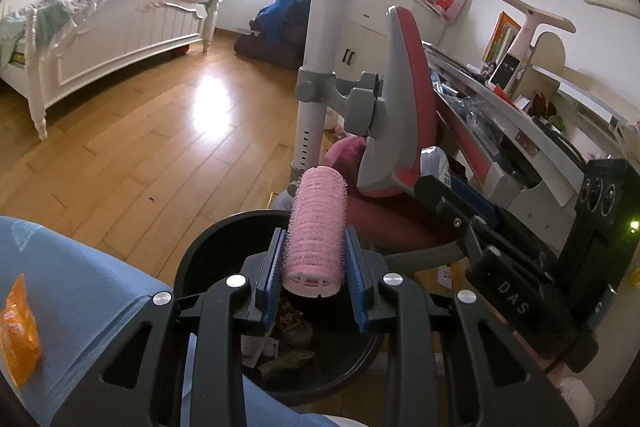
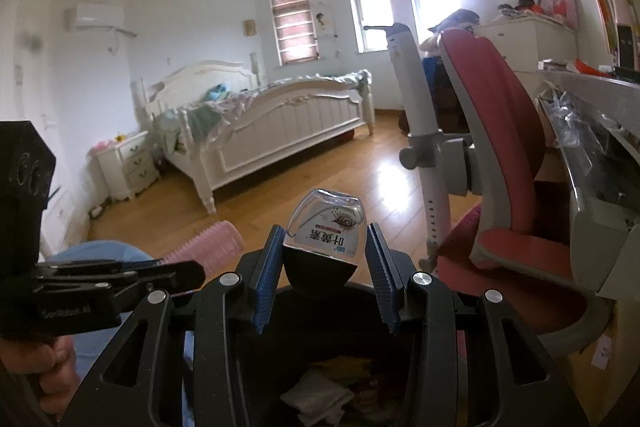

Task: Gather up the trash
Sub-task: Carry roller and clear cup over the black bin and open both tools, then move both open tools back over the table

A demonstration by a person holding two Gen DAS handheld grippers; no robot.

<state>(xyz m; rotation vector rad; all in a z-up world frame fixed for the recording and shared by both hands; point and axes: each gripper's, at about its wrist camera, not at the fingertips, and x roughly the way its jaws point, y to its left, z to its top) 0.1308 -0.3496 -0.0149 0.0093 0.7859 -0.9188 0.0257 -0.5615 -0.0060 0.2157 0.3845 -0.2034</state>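
Looking through my left wrist camera, my left gripper [image 1: 316, 259] clamps a pink hair roller [image 1: 317, 227] above the black trash bin [image 1: 200, 251], chair [image 1: 404, 99] at one o'clock. Right wrist view: my right gripper [image 2: 326, 259] pinches a small clear bottle [image 2: 326, 227] over the bin's rim, roller at nine o'clock.

The left gripper [image 1: 316, 263] points forward and slants down, its two blue-padded fingers [image 1: 273, 267] pressed on either side of a pink hair roller [image 1: 316, 231] that stands lengthwise between them. The right gripper [image 2: 326, 259] sits just beside it, tilted down less steeply, its blue pads clamped on the sides of a small clear bottle [image 2: 326, 227] with a dark cap. Part of a bare hand [image 2: 60, 359] shows under the left gripper's body in the right wrist view.
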